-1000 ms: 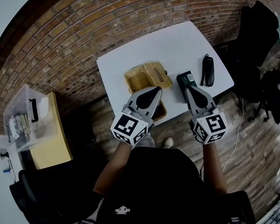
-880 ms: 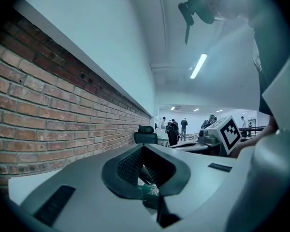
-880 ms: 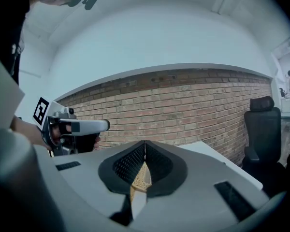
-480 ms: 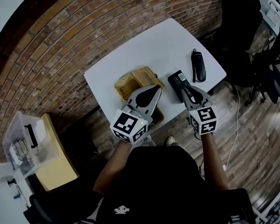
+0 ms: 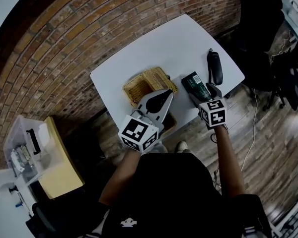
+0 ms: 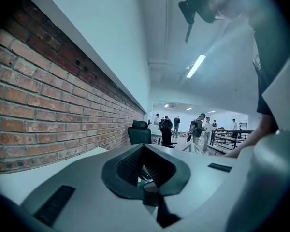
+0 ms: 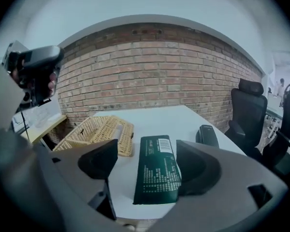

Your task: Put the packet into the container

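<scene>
Lowered to the table point(image 5: 164, 43), the right tongs point(image 7: 149, 163) have just been opening wide astride the packet point(image 5: 194, 85), ready to grip it, while the left tongs point(image 5: 161, 97) wait pinched together above the basket point(image 5: 150, 83).

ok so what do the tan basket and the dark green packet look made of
The tan open basket looks like woven wicker or rattan, matt; its interlaced strands show. The dark green flat packet is probably plastic film or coated paper: smooth, with printed text and a barcode label.
</scene>
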Demonstrator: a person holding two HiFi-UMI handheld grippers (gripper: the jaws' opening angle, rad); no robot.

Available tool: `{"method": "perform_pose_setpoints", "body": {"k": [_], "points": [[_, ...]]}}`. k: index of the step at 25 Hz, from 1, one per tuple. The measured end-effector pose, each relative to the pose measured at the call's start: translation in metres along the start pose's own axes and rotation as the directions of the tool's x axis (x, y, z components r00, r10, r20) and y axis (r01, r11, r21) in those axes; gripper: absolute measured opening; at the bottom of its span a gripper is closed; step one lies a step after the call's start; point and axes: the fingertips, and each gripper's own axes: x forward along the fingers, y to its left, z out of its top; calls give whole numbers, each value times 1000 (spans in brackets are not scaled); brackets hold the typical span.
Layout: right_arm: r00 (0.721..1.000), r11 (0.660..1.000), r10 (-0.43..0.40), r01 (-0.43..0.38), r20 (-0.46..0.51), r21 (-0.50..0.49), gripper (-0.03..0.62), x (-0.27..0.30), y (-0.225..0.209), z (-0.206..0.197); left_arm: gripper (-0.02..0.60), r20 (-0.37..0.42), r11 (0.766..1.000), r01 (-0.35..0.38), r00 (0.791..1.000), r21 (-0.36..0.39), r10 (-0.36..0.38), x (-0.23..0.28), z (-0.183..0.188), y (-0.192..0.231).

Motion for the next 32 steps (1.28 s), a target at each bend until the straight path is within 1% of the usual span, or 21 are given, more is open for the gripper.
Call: {"method": "perform_pose_setpoints", "body": {"k": [3, 6, 11, 15, 19, 23, 27, 30, 31, 32], "points": [[998, 1000, -9, 8, -61, -2, 422, 23, -10, -17, 6, -2, 1000, -10, 1000, -1, 10, -2, -2, 3], [989, 1000, -13, 10, -147, -17, 446, 38, -15, -30, 6, 3, 1000, -13, 1000, -3, 13, -4, -2, 2], [965, 999, -37, 31, -259, -27, 449, 59, -25, -55, 6, 17, 1000, -25, 1000, -8, 25, -10, 3, 4], [944, 997, -72, 60, -323, -47, 449, 61, -29, -63, 6, 21, 999, -48, 999, -5, 48, -18, 3, 13], [939, 996, -89, 73, -331, -58, 449, 64, -33, -63, 6, 19, 998, -67, 998, -3, 67, -22, 3, 18], [929, 994, -103, 84, -356, -68, 448, 67, -38, -70, 6, 24, 997, -71, 997, 3, 71, -23, 5, 19], [929, 994, -104, 83, -356, -72, 449, 70, -36, -68, 6, 24, 997, -80, 996, 2, 80, -26, 4, 22], [918, 995, -97, 75, -384, -73, 445, 69, -35, -68, 6, 24, 996, -84, 996, 1, 84, -29, 3, 23], [912, 995, -96, 71, -400, -76, 413, 68, -34, -69, 6, 23, 996, -85, 996, 1, 85, -30, 3, 23], [905, 994, -97, 69, -414, -81, 396, 67, -34, -71, 6, 23, 996, -85, 996, 1, 85, -30, 3, 23]]}}
